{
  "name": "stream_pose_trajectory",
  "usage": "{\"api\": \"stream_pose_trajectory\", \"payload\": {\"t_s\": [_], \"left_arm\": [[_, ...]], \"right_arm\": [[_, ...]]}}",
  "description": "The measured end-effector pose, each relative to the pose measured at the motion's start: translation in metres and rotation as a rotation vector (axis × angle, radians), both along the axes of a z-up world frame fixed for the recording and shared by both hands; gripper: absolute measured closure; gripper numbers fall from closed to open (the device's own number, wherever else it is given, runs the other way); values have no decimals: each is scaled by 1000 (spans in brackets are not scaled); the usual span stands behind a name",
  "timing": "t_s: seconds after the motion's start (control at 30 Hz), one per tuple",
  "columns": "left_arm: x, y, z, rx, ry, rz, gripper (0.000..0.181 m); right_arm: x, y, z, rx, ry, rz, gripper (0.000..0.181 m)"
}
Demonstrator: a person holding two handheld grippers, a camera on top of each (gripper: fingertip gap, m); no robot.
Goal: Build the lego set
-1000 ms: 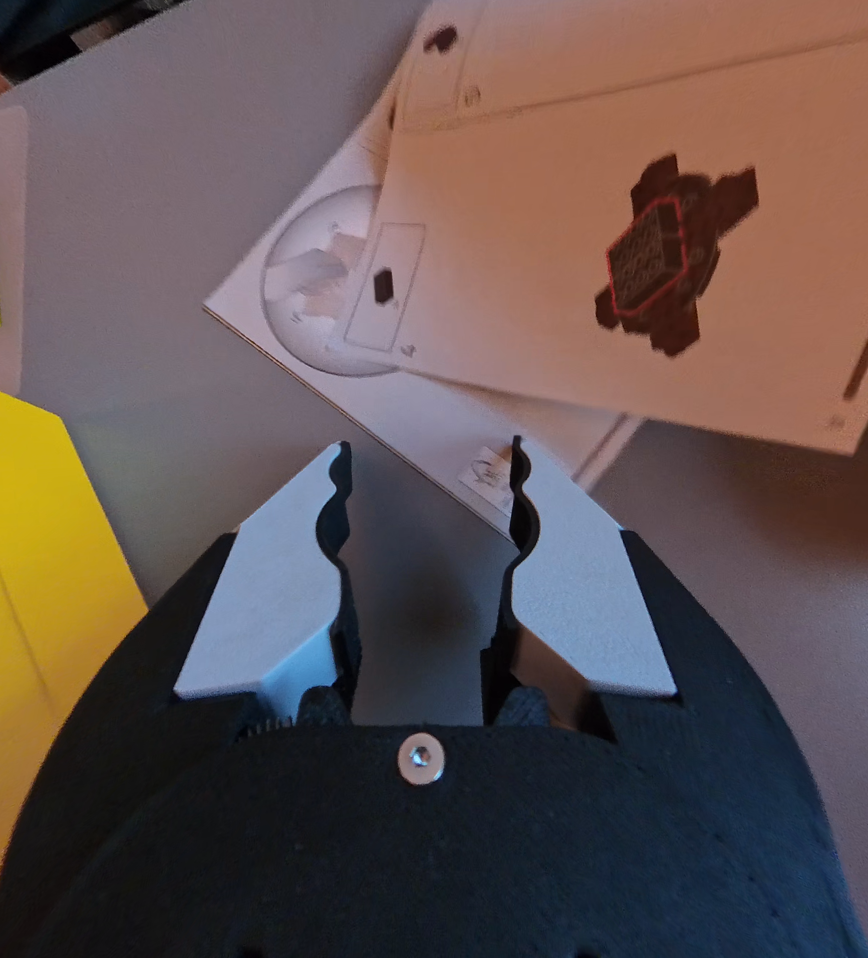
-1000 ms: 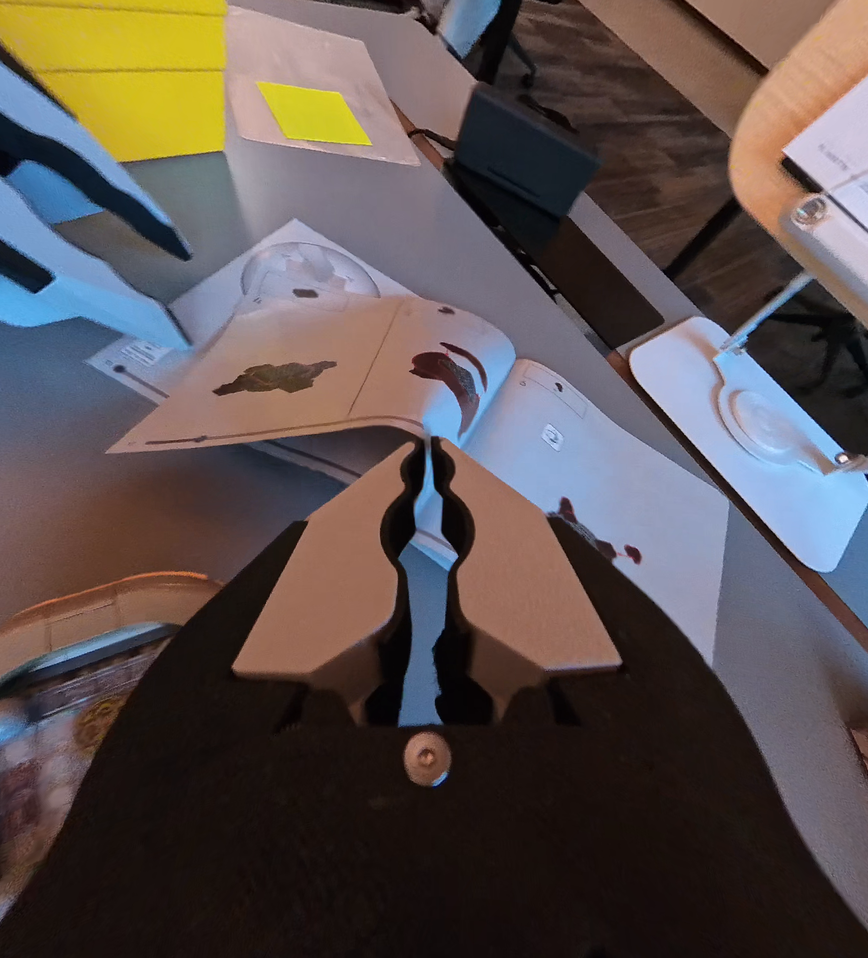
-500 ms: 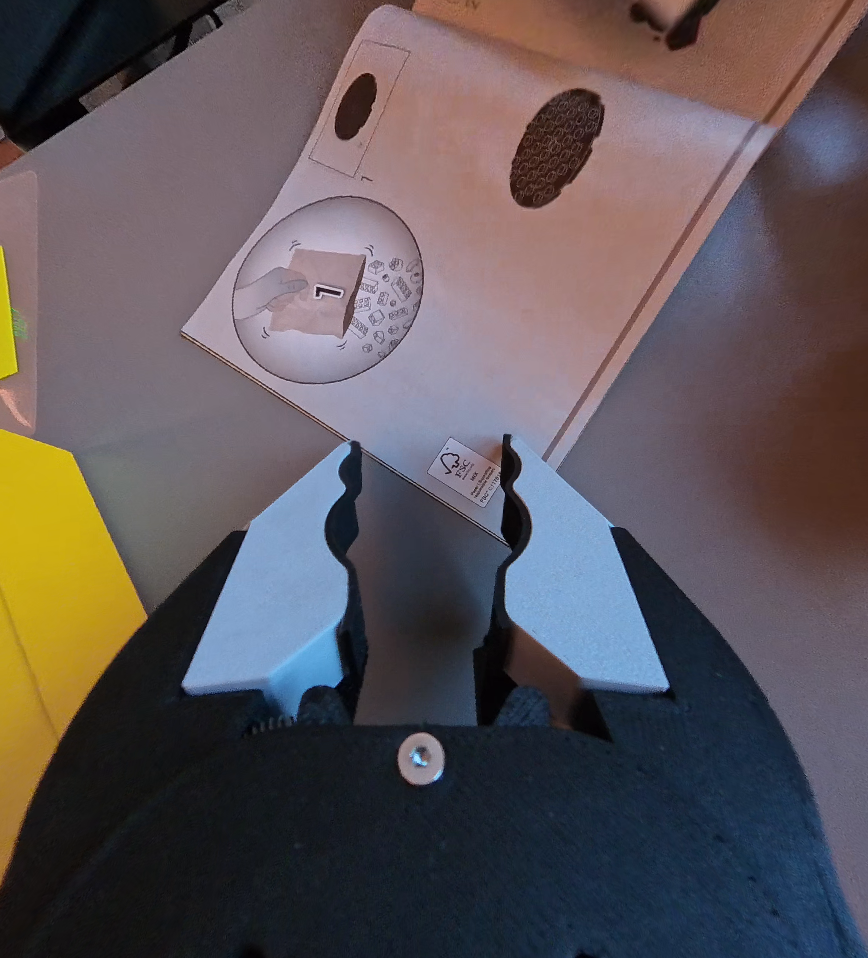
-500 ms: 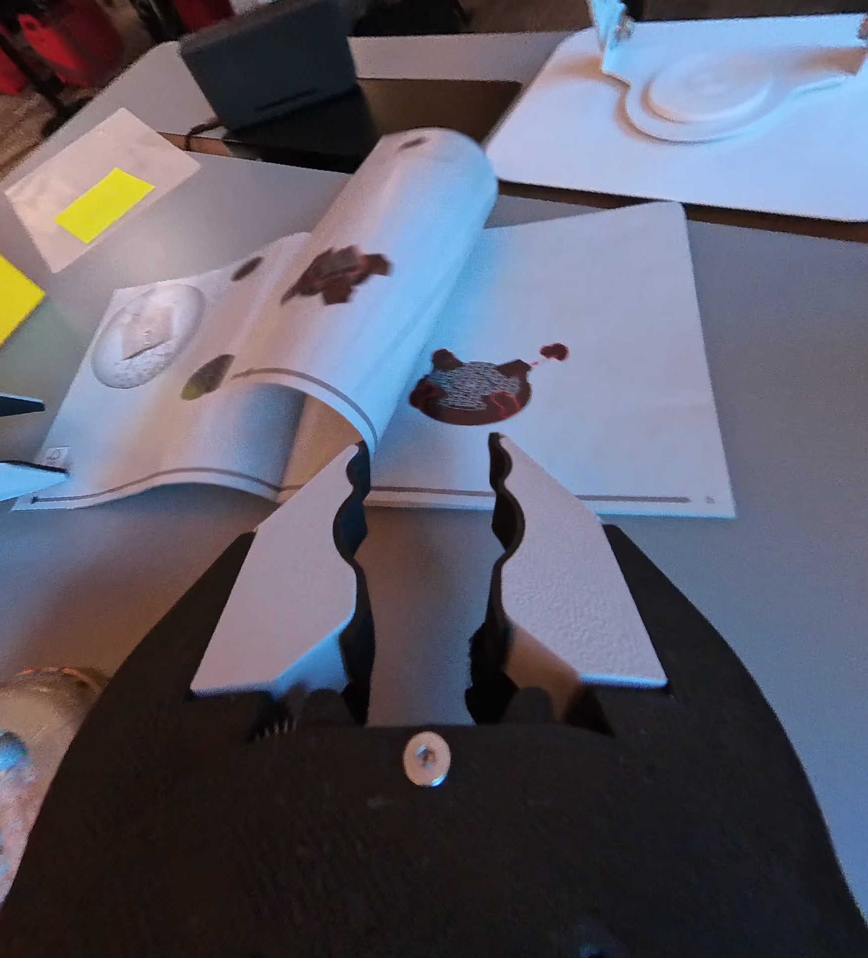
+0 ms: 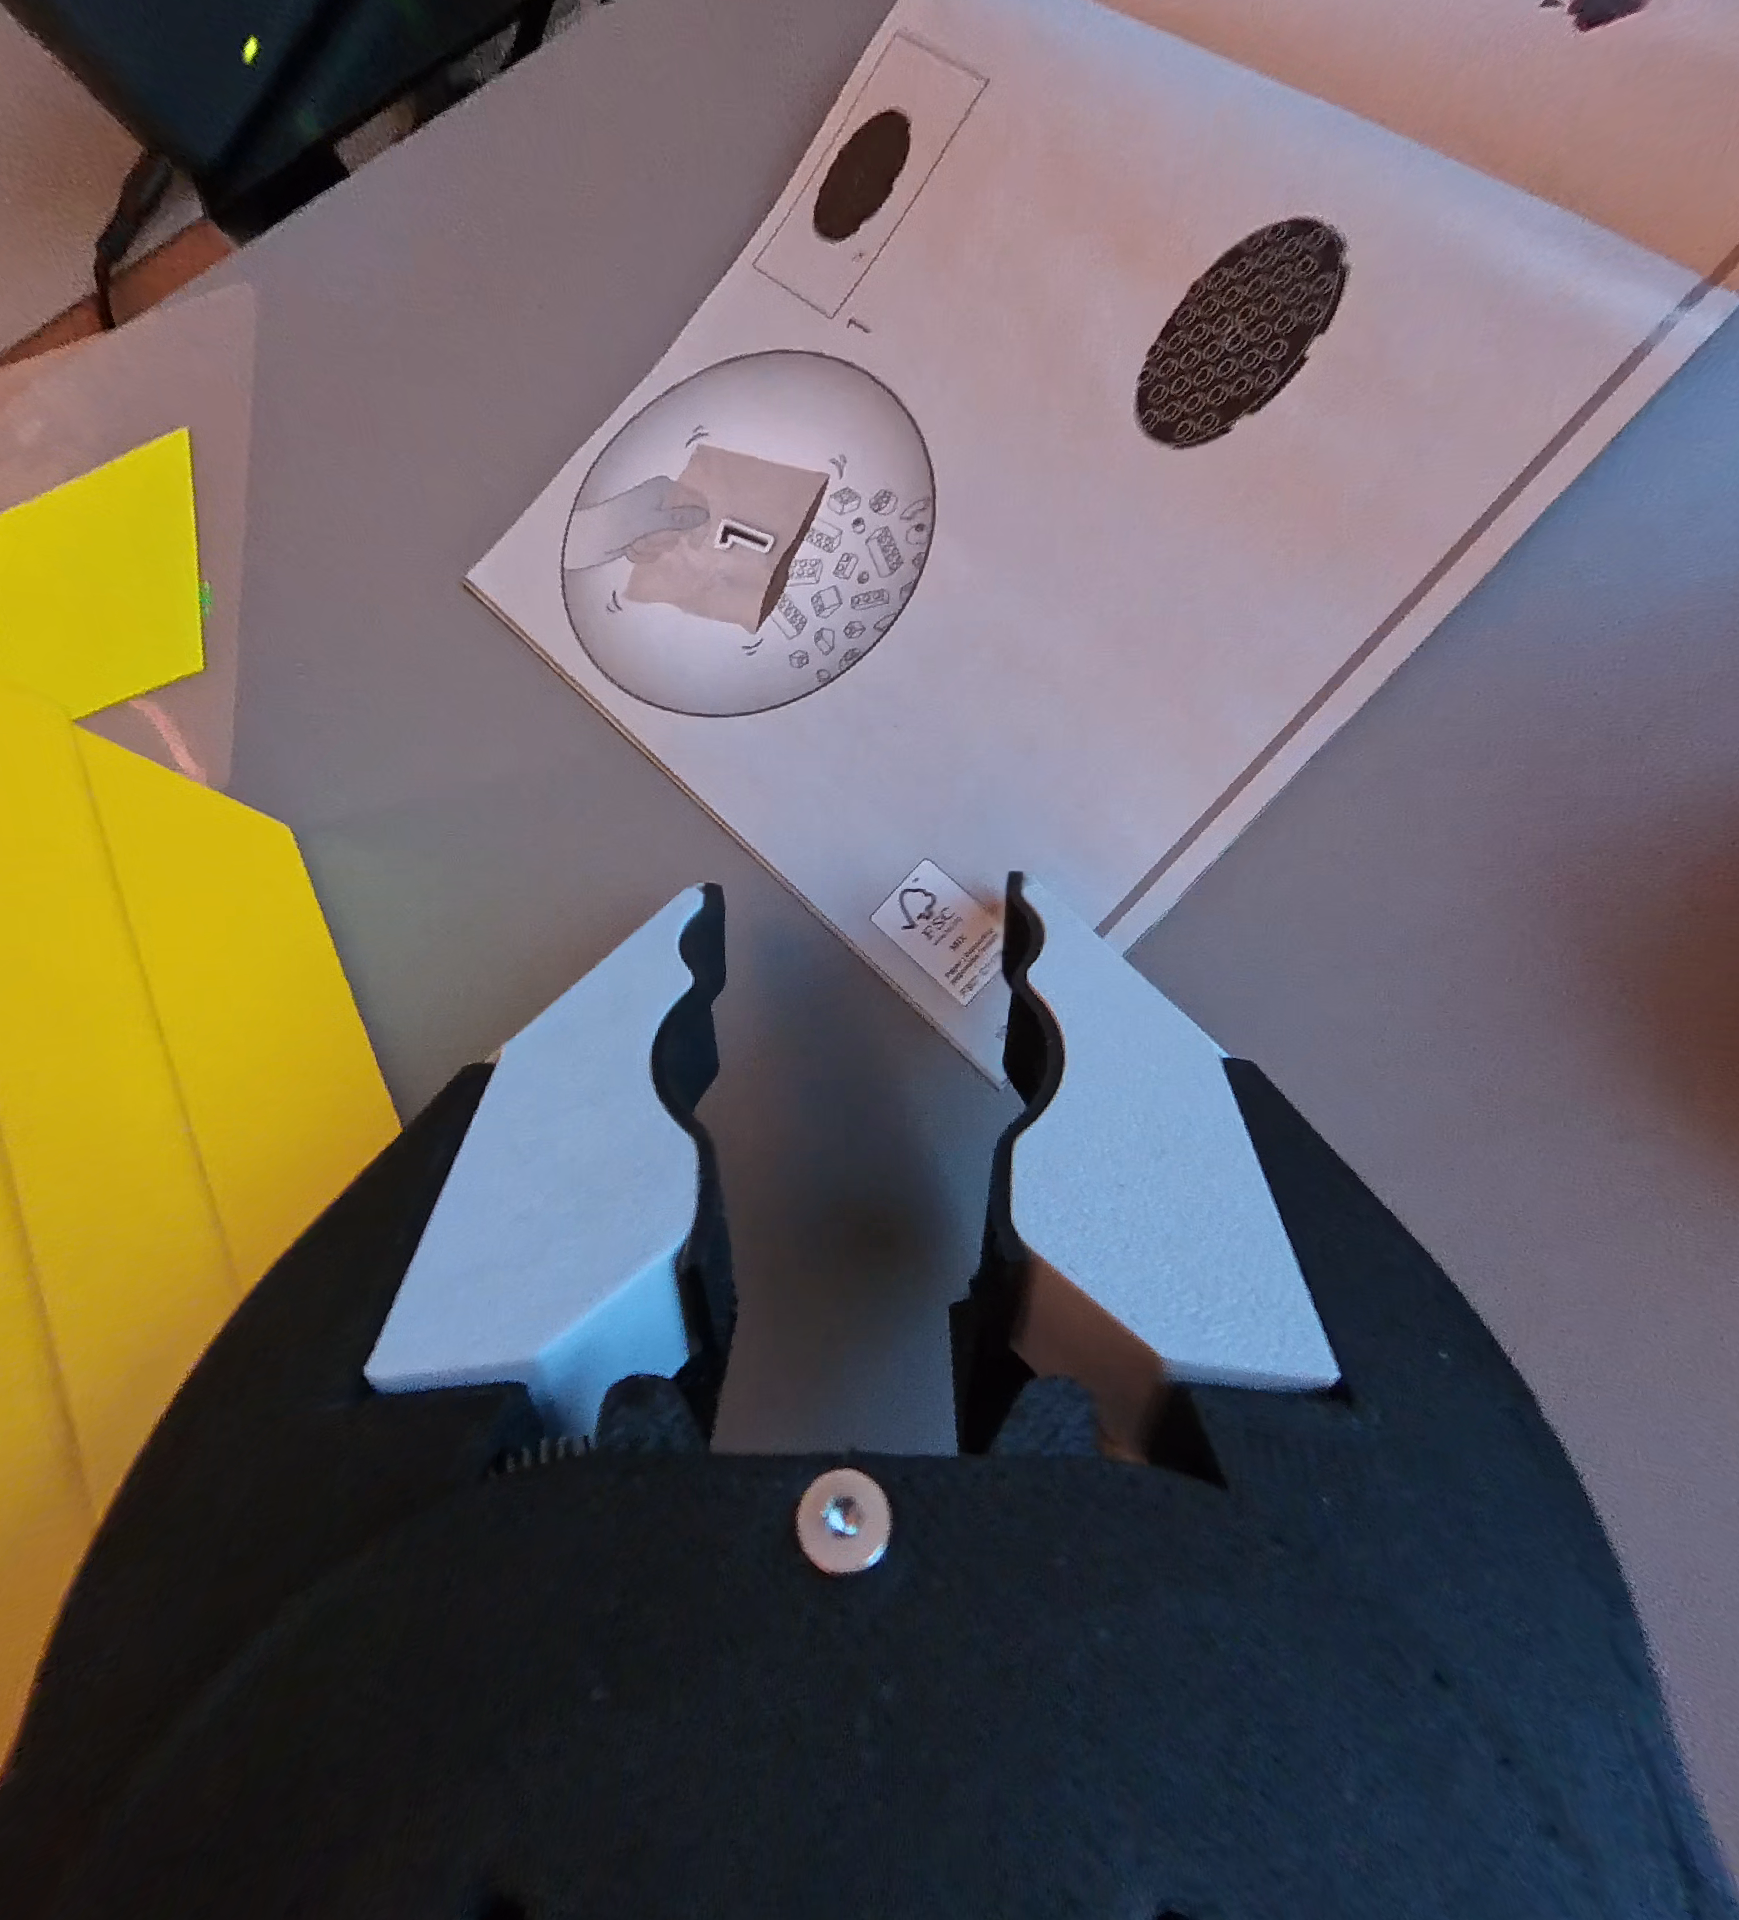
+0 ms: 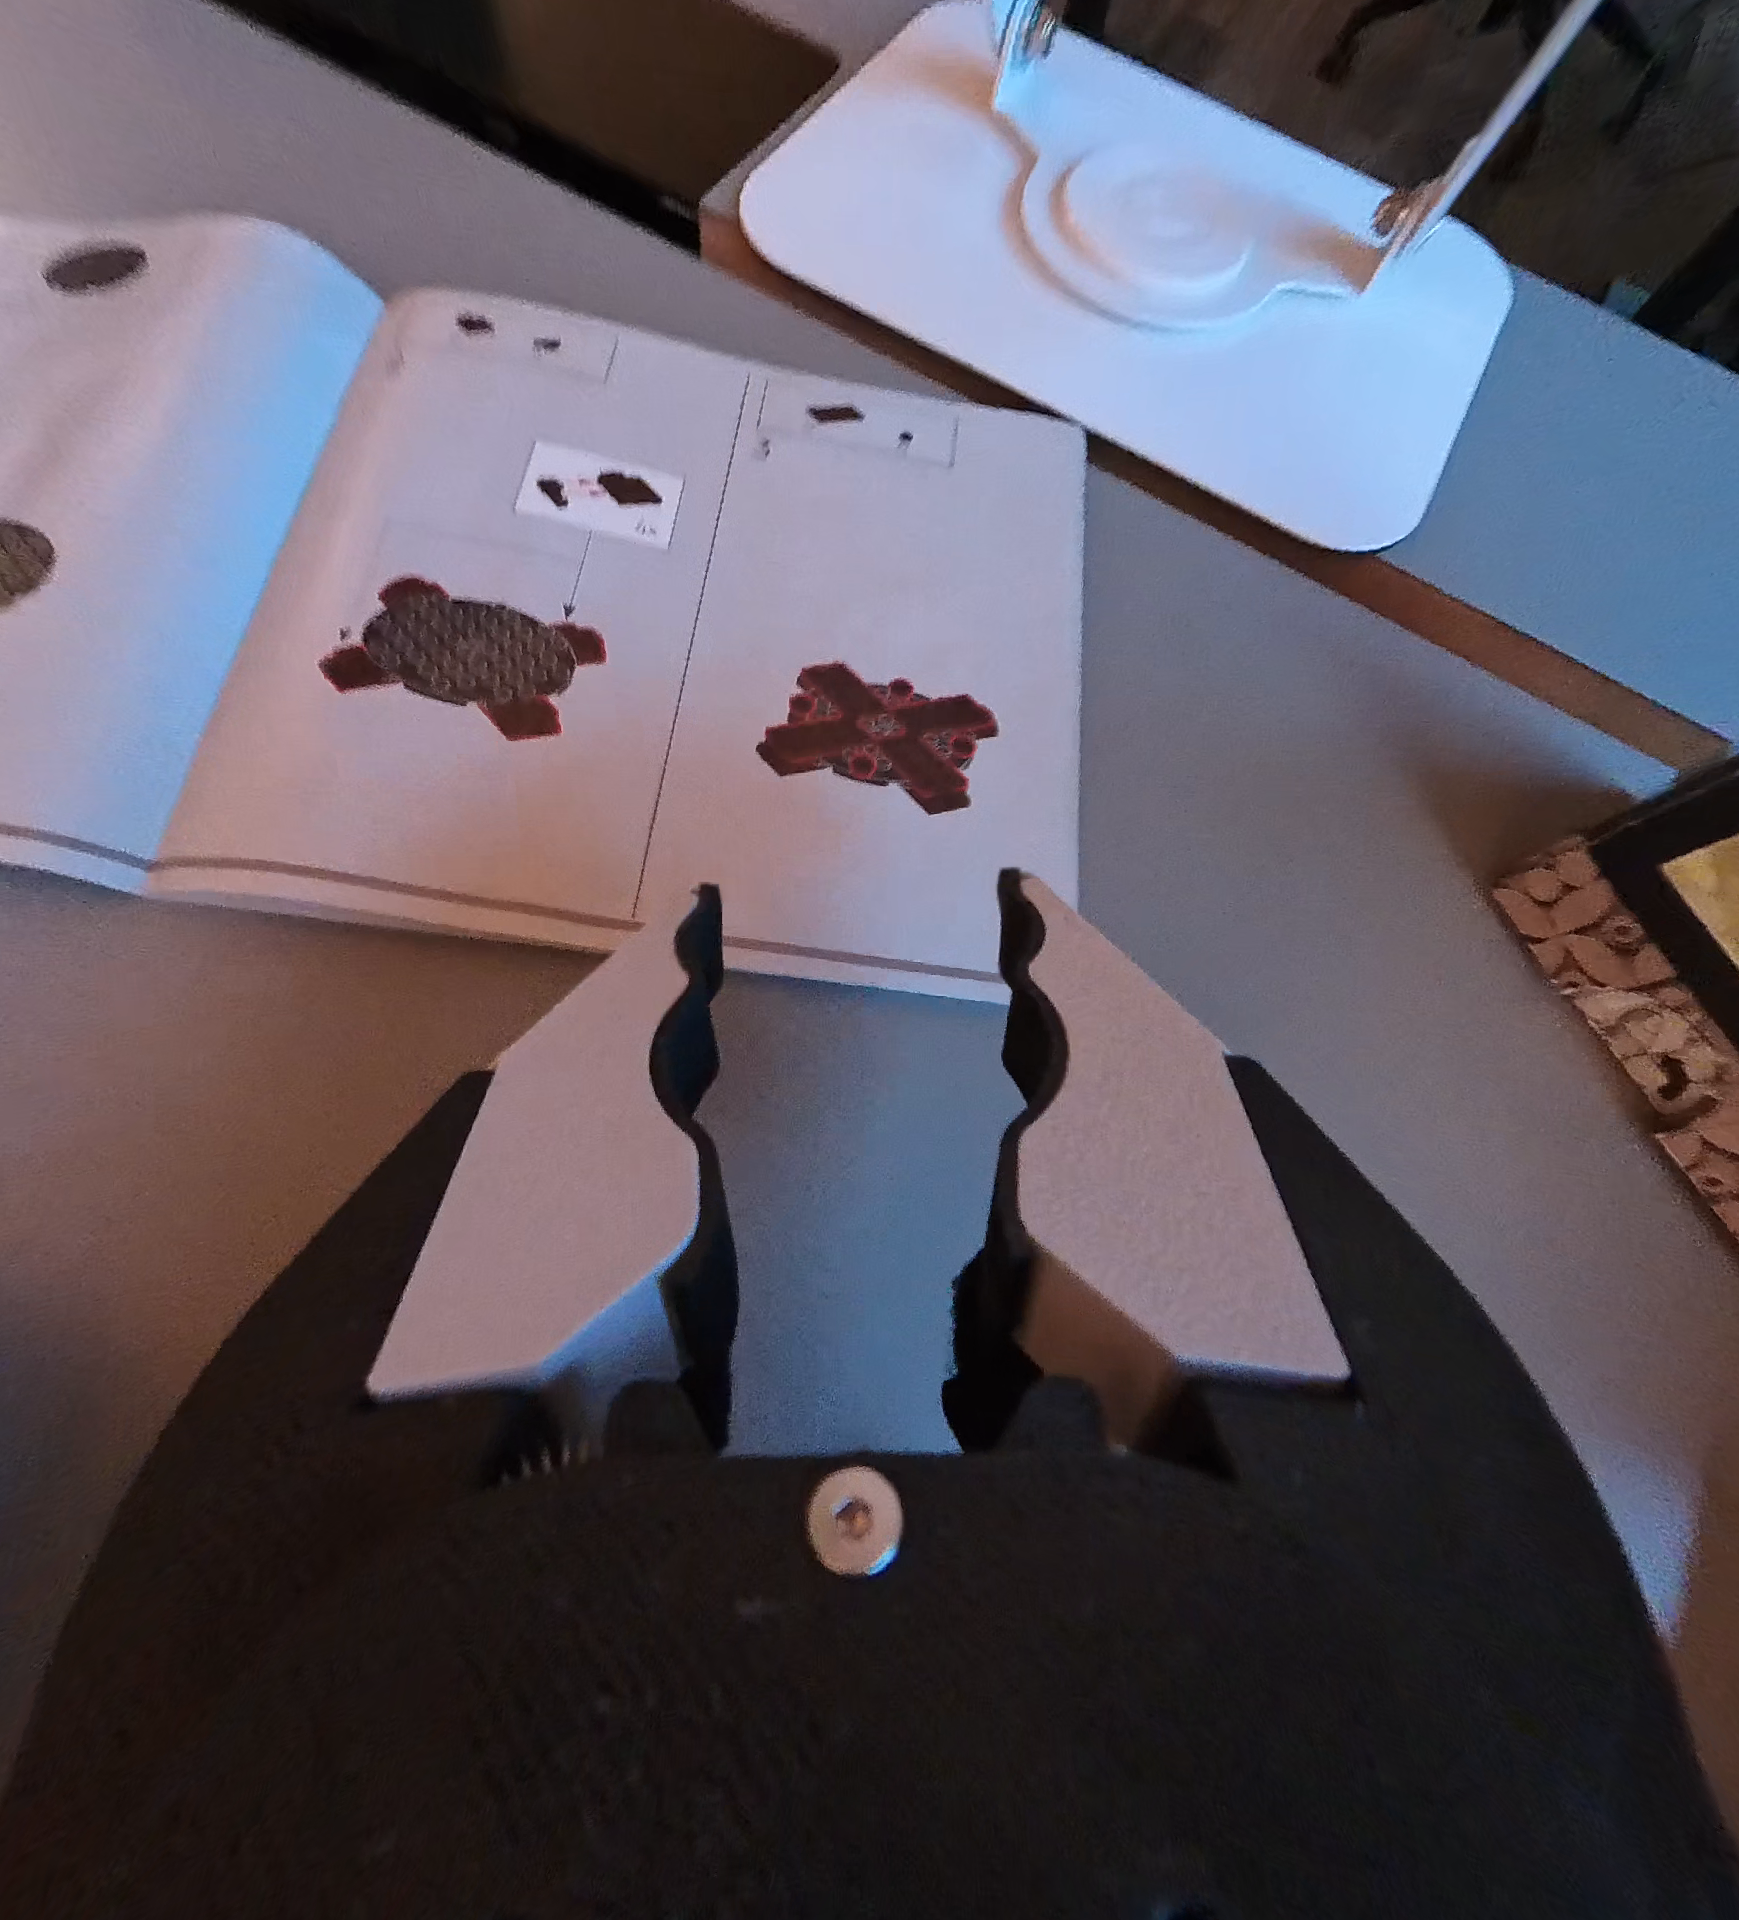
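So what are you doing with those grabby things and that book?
A person holds a pair of tongs in each hand over a grey table. Both the left tongs and the right tongs are open and empty. The lego booklet lies open at building steps. No bricks are in view, so building hasn't started.

Dim warm light, soft shadows, blurred and bowed edges.

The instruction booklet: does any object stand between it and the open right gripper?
Nothing visible does. In the right wrist view only bare grey table lies between the right gripper and the near edge of the instruction booklet. The gripper is open and empty, and the booklet lies open on the table.
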State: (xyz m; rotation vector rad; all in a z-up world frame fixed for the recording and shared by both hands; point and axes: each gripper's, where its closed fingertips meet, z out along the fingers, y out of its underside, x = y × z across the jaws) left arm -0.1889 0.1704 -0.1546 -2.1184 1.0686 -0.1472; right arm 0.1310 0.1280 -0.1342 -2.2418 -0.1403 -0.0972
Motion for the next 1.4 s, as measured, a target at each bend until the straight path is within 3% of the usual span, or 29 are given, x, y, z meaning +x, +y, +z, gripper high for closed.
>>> {"api": "stream_pose_trajectory", "payload": {"t_s": [0.2, 0.5, 0.83, 0.93, 0.97, 1.03, 1.1, 1.13, 1.17, 1.23, 1.33, 1.4], "left_arm": [[16, -10, -1, 28, 17, -87, 130], [5, -5, -4, -68, -37, 12, 127], [-17, 24, 1, 97, 97, 153, 141], [-7, 27, 16, 159, 38, 137, 143], [1, 24, 28, 188, -25, 106, 144], [19, 11, 57, 265, -165, 21, 143], [41, -15, 87, 317, -330, -112, 134], [53, -33, 99, 318, -419, -189, 126], [66, -54, 109, 300, -504, -282, 115], [87, -95, 120, 252, -612, -483, 97], [106, -131, 111, 202, -599, -662, 89], [115, -149, 99, 134, -577, -740, 82]], "right_arm": [[-3, 3, -19, -74, -74, 38, 134], [-15, -6, -25, -145, 88, 23, 150], [-34, -21, -26, -232, 117, 48, 145], [-39, -28, -15, -297, 151, 105, 139], [-43, -34, 2, -310, 175, 135, 139], [-62, -43, 62, -189, 215, 240, 138], [-86, -56, 115, -23, 186, 364, 119], [-100, -66, 126, 15, 165, 419, 110], [-112, -76, 124, 14, 137, 467, 103], [-126, -97, 94, -105, 89, 537, 85], [-137, -121, 54, -156, 135, 599, 75], [-138, -135, 46, -95, 155, 633, 74]]}}
